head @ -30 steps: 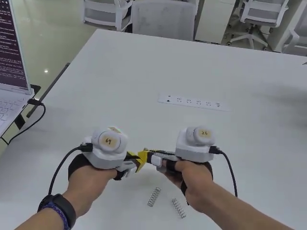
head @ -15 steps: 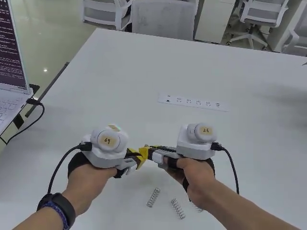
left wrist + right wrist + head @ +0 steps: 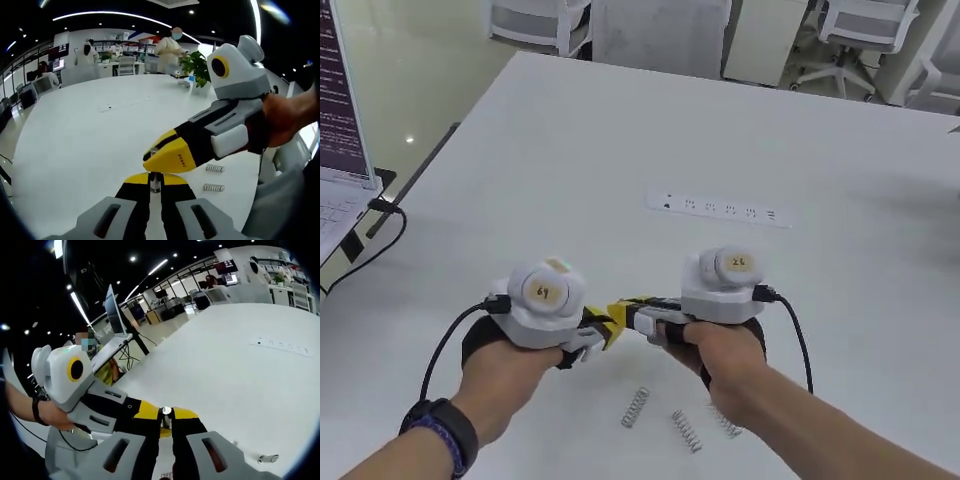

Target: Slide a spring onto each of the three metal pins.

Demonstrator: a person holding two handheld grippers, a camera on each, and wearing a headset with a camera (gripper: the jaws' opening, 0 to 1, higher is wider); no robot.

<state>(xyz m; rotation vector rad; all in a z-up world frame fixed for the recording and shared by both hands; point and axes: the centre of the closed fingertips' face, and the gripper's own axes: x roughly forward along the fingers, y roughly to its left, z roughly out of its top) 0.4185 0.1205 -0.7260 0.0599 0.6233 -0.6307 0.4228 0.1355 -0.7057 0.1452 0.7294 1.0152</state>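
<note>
likely pin handover: left gripper [image 3: 155, 178] and right gripper [image 3: 166, 416] both clamp metal pin [image 3: 155, 184]; next, collect spring [image 3: 636, 407] at 6 o'clock.

Left gripper [image 3: 608, 328] and right gripper [image 3: 626, 318]: white bodies, black jaws, yellow tips, and a tan round label with dark digits on each. Metal pin [image 3: 155, 182] and metal piece [image 3: 165, 411]: silver. Springs [image 3: 635, 407], at 6 o'clock in the head view: silver-grey. Table [image 3: 620, 150] and power strip [image 3: 718, 210]: white. Laptop screen [image 3: 342, 110], at 10 o'clock: dark purple with pale text lines. Wristband [image 3: 445, 428]: black.
</note>
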